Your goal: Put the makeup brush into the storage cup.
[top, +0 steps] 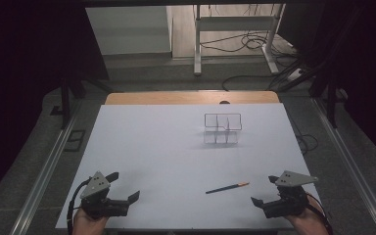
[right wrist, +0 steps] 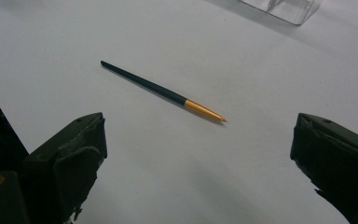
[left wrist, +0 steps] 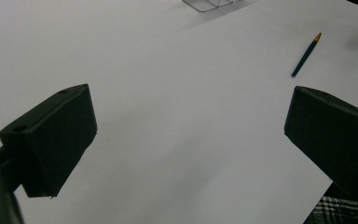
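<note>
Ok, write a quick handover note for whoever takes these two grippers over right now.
Left gripper: open, holding nothing, at the near left of the white table.
Right gripper: open, holding nothing, at the near right, nearest the pen.
Pen: dark with an orange tip, lying flat on the table near the right gripper, untouched.
Clear divided organizer: farther back, looks empty.
Done: nothing yet.
Left: probably pick up the pen and put it in the organizer.

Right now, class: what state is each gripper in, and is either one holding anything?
Left gripper: open, holding nothing.
Right gripper: open, holding nothing; the pen lies loose on the table nearby.
</note>
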Tool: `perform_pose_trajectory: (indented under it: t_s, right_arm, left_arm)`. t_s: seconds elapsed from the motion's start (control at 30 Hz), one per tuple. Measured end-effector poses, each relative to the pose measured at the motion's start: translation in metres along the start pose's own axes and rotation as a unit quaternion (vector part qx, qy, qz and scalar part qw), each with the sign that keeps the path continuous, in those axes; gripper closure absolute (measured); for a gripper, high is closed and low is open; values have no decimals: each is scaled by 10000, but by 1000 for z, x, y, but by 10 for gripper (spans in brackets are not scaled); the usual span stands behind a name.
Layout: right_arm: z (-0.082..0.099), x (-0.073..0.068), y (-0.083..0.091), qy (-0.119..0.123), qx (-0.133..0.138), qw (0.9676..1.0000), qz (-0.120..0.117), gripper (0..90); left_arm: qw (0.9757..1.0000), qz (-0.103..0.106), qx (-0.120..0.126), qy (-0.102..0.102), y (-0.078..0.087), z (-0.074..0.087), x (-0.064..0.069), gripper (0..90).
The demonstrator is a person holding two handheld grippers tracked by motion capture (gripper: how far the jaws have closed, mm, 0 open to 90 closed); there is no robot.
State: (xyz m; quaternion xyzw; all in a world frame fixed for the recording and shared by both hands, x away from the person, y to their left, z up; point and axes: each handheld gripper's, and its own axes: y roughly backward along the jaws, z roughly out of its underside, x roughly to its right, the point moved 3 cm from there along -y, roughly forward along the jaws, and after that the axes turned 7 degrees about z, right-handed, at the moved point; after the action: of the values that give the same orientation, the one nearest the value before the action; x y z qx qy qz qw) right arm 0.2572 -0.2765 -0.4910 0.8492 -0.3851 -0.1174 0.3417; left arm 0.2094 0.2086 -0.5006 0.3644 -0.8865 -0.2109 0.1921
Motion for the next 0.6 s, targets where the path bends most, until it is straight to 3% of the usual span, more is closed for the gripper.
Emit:
perform_pose_trajectory:
  t_s: [0.2,0.6]
  right_arm:
    - [-7,-1,-5,171,-109,9998,87,35]
    - [-13,2,-11,165,-217,9996,107,5]
  left_arm:
    - [10000,2,-68,26,-2,1,-1,25]
    - [9998,-89,-122,-110,-3,1,0,25]
